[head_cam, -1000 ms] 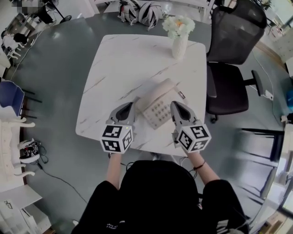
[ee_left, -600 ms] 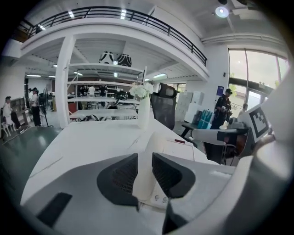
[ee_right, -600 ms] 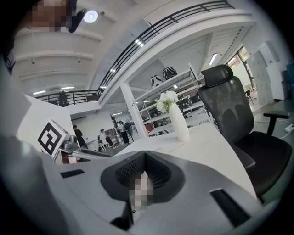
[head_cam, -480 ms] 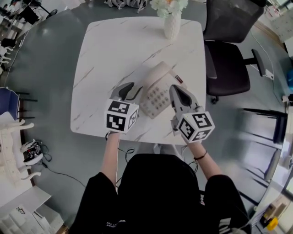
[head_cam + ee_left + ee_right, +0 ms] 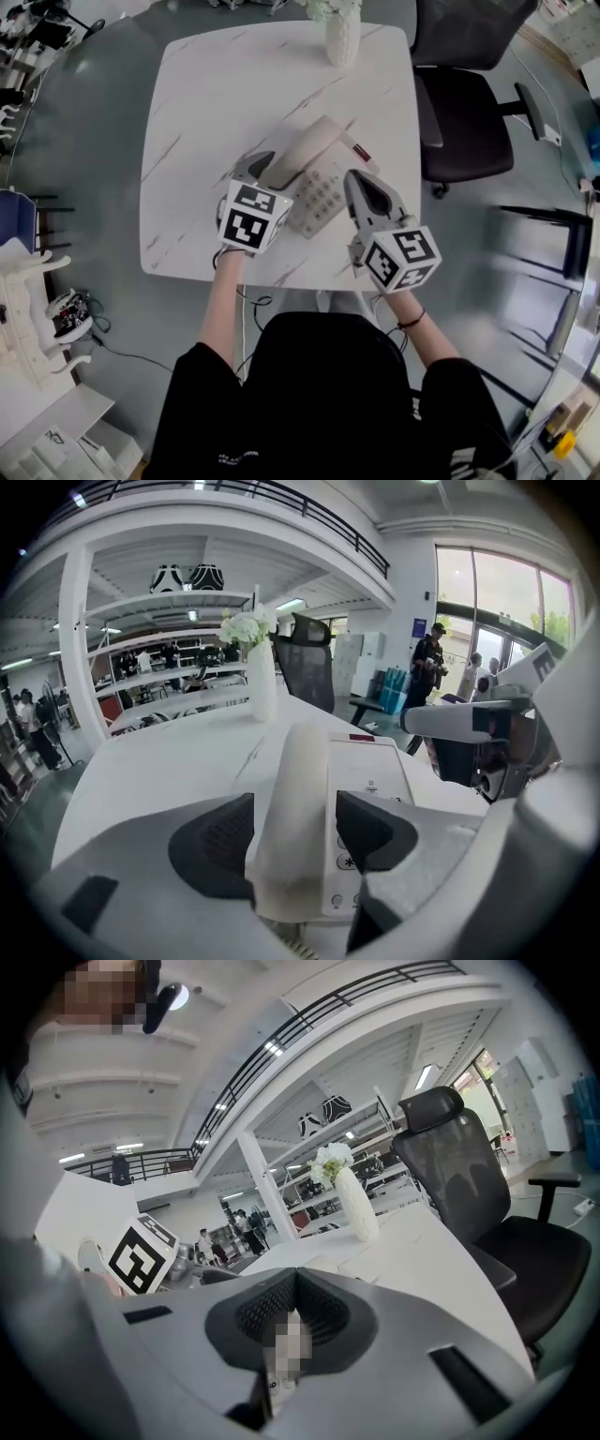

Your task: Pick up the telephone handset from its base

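Note:
A cream telephone base (image 5: 325, 195) with a keypad lies on the white marble table (image 5: 216, 103), and its handset (image 5: 305, 150) rests along the left side of it. My left gripper (image 5: 260, 169) is tilted down over the near end of the handset (image 5: 292, 808). Its jaws are opening, with one dark pad on each side of the handset and the pads not pressing on it. My right gripper (image 5: 360, 185) hovers at the right edge of the base (image 5: 372, 761), jaws shut and empty. It also shows in the left gripper view as a grey finger (image 5: 469, 724).
A white vase of flowers (image 5: 343, 37) stands at the table's far edge. A black office chair (image 5: 464, 103) sits close to the table's right side. The coiled cord (image 5: 255, 305) hangs off the near table edge, by the person's arms.
My left gripper has moved forward and down onto the handset's near end and rolled. Its jaws went from shut to wide apart around the handset. The right gripper has stayed put.

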The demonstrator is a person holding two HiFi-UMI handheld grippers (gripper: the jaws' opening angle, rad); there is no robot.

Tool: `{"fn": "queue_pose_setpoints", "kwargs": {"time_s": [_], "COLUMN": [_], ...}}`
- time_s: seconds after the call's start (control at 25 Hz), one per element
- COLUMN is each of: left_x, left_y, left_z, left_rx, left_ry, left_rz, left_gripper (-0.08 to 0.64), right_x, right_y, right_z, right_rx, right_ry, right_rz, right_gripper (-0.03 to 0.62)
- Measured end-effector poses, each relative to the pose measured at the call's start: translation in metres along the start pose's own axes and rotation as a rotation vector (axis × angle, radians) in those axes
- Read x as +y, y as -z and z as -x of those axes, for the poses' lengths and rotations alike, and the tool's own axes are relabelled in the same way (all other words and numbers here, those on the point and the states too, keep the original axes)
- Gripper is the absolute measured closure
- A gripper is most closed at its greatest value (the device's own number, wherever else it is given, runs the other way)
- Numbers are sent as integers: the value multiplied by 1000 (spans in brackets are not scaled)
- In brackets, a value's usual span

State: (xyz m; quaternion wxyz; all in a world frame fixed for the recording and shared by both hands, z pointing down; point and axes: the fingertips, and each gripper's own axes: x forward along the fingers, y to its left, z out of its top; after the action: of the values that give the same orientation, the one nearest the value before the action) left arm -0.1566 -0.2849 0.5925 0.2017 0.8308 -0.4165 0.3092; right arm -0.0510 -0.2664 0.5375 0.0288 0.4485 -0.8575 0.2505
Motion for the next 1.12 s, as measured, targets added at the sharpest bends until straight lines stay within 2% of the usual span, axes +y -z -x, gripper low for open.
{"fn": "queue_pose_setpoints", "kwargs": {"time_s": [0.16, 0.48, 0.76, 1.12], "left_x": [-1, 1, -1, -1], "left_y": [6, 6, 6, 1], "left_z": [-11, -22, -25, -21], "left_rx": [47, 72, 74, 75], "left_ry": [26, 22, 31, 32], "left_rz": [-3, -12, -68, -52], "left_gripper": [304, 324, 339, 342], "right_x": [0, -5, -6, -9], "right_y": [-5, -7, -10, -17], "right_z": [2, 1, 1, 4], "right_rx": [-13, -17, -22, -28], "right_ry": [-2, -1, -1, 0], "right_rz": [-28, -33, -28, -14], "right_gripper": [601, 601, 601, 601]}}
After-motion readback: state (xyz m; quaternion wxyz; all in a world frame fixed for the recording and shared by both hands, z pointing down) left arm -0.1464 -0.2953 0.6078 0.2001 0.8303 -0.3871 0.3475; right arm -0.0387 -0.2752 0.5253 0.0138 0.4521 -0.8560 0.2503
